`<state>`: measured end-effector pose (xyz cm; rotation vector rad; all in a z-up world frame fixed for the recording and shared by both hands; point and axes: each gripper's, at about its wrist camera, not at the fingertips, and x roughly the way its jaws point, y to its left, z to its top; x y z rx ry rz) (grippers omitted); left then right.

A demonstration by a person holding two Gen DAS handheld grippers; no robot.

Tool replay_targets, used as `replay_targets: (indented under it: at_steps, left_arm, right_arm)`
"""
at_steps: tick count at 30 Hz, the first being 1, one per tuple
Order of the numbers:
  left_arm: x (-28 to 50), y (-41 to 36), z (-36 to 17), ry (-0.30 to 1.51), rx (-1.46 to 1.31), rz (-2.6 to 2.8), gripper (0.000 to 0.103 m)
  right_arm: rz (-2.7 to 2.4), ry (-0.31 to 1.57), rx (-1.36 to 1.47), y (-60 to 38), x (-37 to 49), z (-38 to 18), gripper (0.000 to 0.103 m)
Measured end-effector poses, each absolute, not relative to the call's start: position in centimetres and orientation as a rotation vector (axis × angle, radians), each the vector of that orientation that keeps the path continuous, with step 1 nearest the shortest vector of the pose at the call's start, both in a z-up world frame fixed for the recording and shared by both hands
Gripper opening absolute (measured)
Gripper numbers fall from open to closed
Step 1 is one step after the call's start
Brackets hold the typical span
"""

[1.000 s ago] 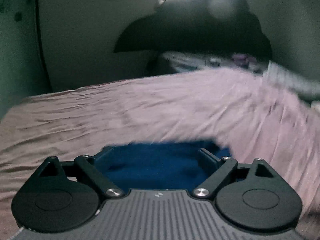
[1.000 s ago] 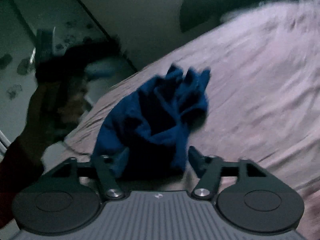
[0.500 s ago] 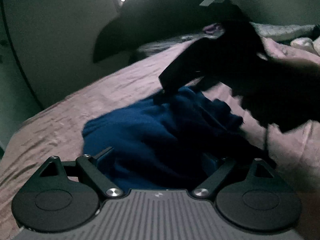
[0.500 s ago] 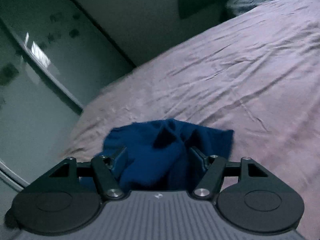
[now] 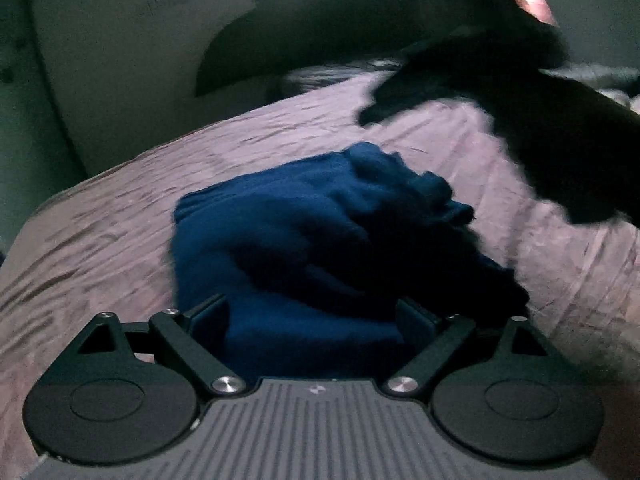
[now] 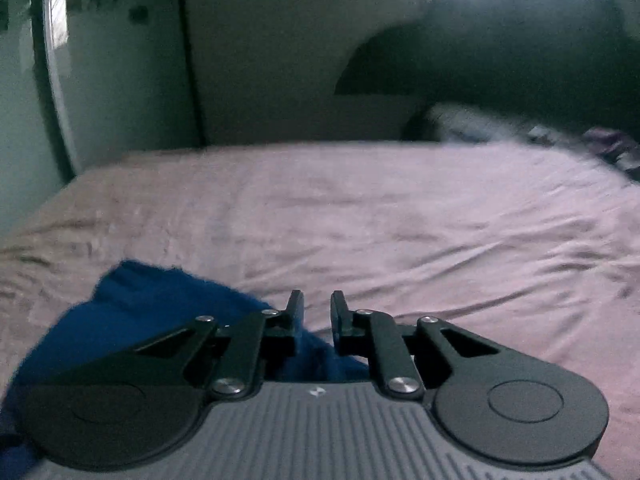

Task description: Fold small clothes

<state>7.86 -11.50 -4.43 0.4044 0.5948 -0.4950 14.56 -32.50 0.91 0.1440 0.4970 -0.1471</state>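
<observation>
A small dark blue garment (image 5: pixel 304 232) lies crumpled in a heap on the pink bedsheet (image 5: pixel 100 240). My left gripper (image 5: pixel 316 316) is open, its fingers wide apart just over the garment's near edge. In the right wrist view the same blue garment (image 6: pixel 132 312) shows at lower left, partly under the tool. My right gripper (image 6: pixel 316 312) has its fingers drawn almost together with a narrow gap; blue cloth shows low between them, but a grip cannot be made out. The right tool shows as a dark blurred shape (image 5: pixel 520 120) above the bed, right of the heap.
The wrinkled pink sheet (image 6: pixel 400 220) covers the whole bed. A pale wall and wardrobe door (image 6: pixel 120 80) stand behind on the left. A dark rounded shape (image 6: pixel 500 48) and rumpled bedding (image 6: pixel 480 124) lie at the bed's far end under a bright window.
My right gripper has closed from wide open to nearly shut and moved off to the right of the garment. The blue heap has settled on the sheet. My left gripper stays open.
</observation>
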Motion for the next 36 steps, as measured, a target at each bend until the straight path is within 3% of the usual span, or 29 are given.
replay_targets:
  at_steps: [3, 5, 6, 7, 10, 13, 14, 15, 16, 17, 18, 21, 29, 31, 33, 36]
  left_arm:
    - [7.6, -9.3, -3.6, 0.586, 0.348, -0.447, 0.092]
    - [7.6, -8.0, -3.4, 0.595, 0.316, -0.428, 0.092]
    - [7.7, -7.5, -3.3, 0.603, 0.299, -0.426, 0.092]
    - [7.8, -7.0, -3.5, 0.616, 0.279, -0.428, 0.092]
    - [8.5, -6.2, -4.1, 0.673, 0.207, -0.441, 0.091]
    - [9.3, -5.6, -4.8, 0.715, 0.116, -0.451, 0.088]
    - [9.6, -5.4, -5.0, 0.728, 0.085, -0.453, 0.081]
    - [9.8, -5.2, -5.1, 0.745, 0.053, -0.458, 0.063]
    - [10.1, -5.0, -5.3, 0.768, 0.025, -0.466, 0.052]
    - [10.4, -4.8, -5.3, 0.794, -0.003, -0.477, 0.033]
    - [10.5, -4.5, -5.3, 0.800, -0.022, -0.469, 0.025]
    - [10.1, -3.9, -4.5, 0.785, -0.026, -0.477, 0.015]
    - [9.2, -4.7, -5.4, 0.774, 0.092, -0.499, 0.016]
    - [9.0, -4.6, -5.1, 0.769, 0.102, -0.489, 0.028]
    - [8.9, -4.4, -4.8, 0.768, 0.108, -0.464, 0.050]
    - [8.6, -4.5, -4.4, 0.748, 0.138, -0.404, 0.065]
  right_arm:
    - [-0.021, 0.510, 0.188, -31.5, 10.4, 1.3, 0.019]
    - [0.045, 0.522, 0.211, -30.6, 7.3, 0.8, 0.042]
    - [0.064, 0.521, 0.214, -30.2, 6.2, 0.5, 0.069]
    - [0.081, 0.515, 0.213, -29.6, 5.0, 0.2, 0.080]
    - [0.130, 0.528, 0.205, -28.0, 2.8, -0.8, 0.080]
    - [0.147, 0.592, 0.172, -26.4, 3.2, -2.2, 0.074]
    - [0.125, 0.616, 0.167, -26.2, 3.6, -2.8, 0.067]
    - [0.111, 0.635, 0.172, -26.2, 4.1, -3.2, 0.044]
    - [0.101, 0.646, 0.193, -26.4, 4.4, -3.6, 0.026]
    - [0.095, 0.639, 0.218, -26.8, 4.3, -3.9, 0.022]
    - [0.088, 0.626, 0.253, -27.2, 4.1, -3.9, 0.012]
    - [0.105, 0.589, 0.375, -28.6, 2.7, -3.8, 0.004]
    - [0.101, 0.666, 0.410, -29.7, 0.4, -5.0, 0.004]
    - [0.091, 0.667, 0.409, -29.8, 0.2, -4.9, 0.004]
    - [0.061, 0.649, 0.371, -29.6, 0.0, -3.9, 0.006]
    - [0.001, 0.557, 0.297, -28.8, 0.1, -1.7, 0.008]
